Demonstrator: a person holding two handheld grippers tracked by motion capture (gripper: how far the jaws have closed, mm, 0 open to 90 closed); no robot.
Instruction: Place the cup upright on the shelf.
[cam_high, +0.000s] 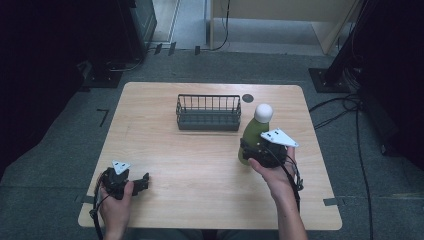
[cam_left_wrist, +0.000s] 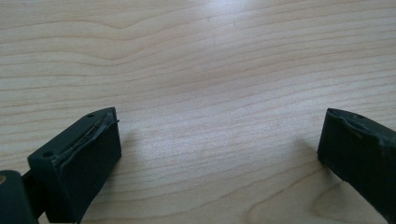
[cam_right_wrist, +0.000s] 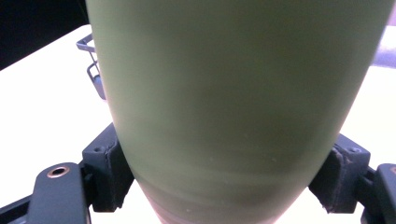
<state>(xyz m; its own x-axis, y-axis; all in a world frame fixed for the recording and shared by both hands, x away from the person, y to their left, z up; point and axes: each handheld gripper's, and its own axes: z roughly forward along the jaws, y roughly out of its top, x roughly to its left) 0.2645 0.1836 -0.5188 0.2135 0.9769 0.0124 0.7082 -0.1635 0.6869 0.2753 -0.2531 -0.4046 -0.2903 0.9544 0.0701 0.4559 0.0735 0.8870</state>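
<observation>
A green bottle (cam_high: 252, 132) with a white round cap (cam_high: 263, 112) stands tilted at the right of the wooden table, and my right gripper (cam_high: 250, 148) is shut on its lower body. Up close in the right gripper view the green bottle (cam_right_wrist: 233, 93) sits between the two black pads (cam_right_wrist: 109, 165), which press on both its sides. My left gripper (cam_high: 145, 181) rests near the table's front left corner, held by a hand. Its jaws stand wide apart in the left gripper view, the fingers (cam_left_wrist: 79, 163) have only bare wood between them.
A dark wire basket (cam_high: 208, 113) stands at the back middle of the table (cam_high: 200, 165), just left of the bottle. A small dark round mark (cam_high: 248, 97) lies behind it. Cables run on the floor at the right.
</observation>
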